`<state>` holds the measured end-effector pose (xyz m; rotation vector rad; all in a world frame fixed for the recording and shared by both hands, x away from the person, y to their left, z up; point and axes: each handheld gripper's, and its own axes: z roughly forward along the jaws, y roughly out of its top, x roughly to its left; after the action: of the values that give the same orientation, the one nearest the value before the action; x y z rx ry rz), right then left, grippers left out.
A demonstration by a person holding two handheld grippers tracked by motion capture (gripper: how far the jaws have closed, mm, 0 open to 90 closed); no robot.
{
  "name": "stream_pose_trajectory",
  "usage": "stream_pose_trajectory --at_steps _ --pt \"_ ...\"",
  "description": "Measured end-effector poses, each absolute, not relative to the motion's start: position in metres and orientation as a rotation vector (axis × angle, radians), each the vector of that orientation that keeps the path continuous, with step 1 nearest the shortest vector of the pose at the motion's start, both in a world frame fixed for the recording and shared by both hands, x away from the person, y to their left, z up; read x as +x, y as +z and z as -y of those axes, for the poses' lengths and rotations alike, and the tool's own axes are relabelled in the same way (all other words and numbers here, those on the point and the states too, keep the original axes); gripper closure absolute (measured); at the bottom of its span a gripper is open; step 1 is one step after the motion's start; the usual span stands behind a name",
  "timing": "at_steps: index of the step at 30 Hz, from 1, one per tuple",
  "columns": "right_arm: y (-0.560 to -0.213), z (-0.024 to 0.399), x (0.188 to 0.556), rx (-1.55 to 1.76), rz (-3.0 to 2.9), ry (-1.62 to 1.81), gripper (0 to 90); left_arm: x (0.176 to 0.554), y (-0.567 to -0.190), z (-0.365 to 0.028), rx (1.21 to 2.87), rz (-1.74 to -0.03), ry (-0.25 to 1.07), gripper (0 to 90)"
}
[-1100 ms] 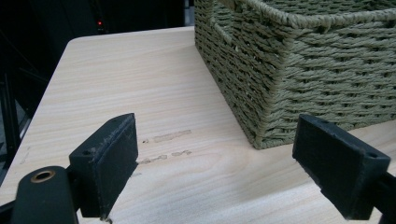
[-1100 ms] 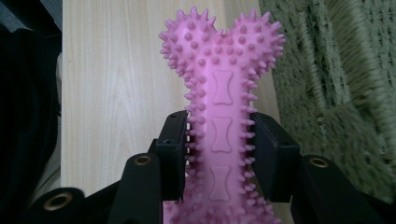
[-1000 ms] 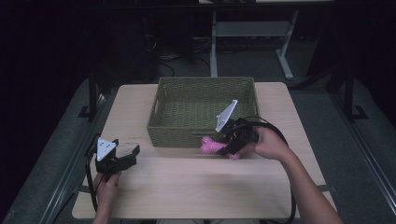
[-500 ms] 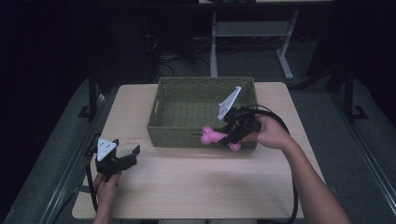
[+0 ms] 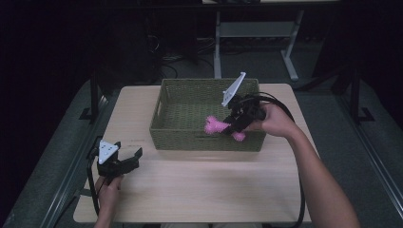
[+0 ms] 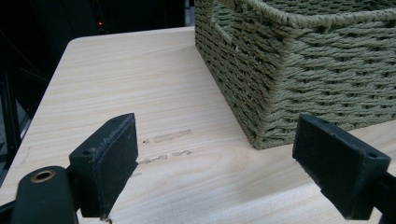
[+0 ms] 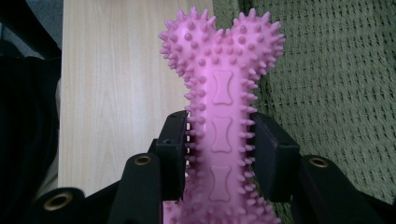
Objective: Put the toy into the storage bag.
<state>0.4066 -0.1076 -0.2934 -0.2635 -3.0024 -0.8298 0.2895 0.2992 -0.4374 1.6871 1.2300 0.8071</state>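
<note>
A pink spiky bone-shaped toy is clamped by its shaft in my right gripper, which is shut on it. The toy hangs over the front right part of the green woven basket, above its near wall. My left gripper rests near the table's front left, jaws wide open with nothing between them. It points toward the basket's near left corner.
The light wooden table has bare room in front of and left of the basket. Faint scuff marks lie on the wood ahead of the left gripper. Dark floor and a metal frame lie beyond the table.
My right gripper has carried the pink toy up from the table in front of the basket and over its near wall. The left gripper has stayed put.
</note>
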Motion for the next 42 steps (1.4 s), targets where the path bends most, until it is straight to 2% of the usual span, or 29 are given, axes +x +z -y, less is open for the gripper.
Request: stream_pose_trajectory --at_steps 14,42 --pt "-0.284 0.109 0.435 -0.305 2.992 -0.843 58.2 0.289 -0.438 -0.298 1.692 -1.224 0.807 13.7" --pt "-0.318 0.106 0.481 -0.428 2.925 -0.785 58.1 0.289 -0.437 -0.298 1.694 -1.225 0.811 13.7"
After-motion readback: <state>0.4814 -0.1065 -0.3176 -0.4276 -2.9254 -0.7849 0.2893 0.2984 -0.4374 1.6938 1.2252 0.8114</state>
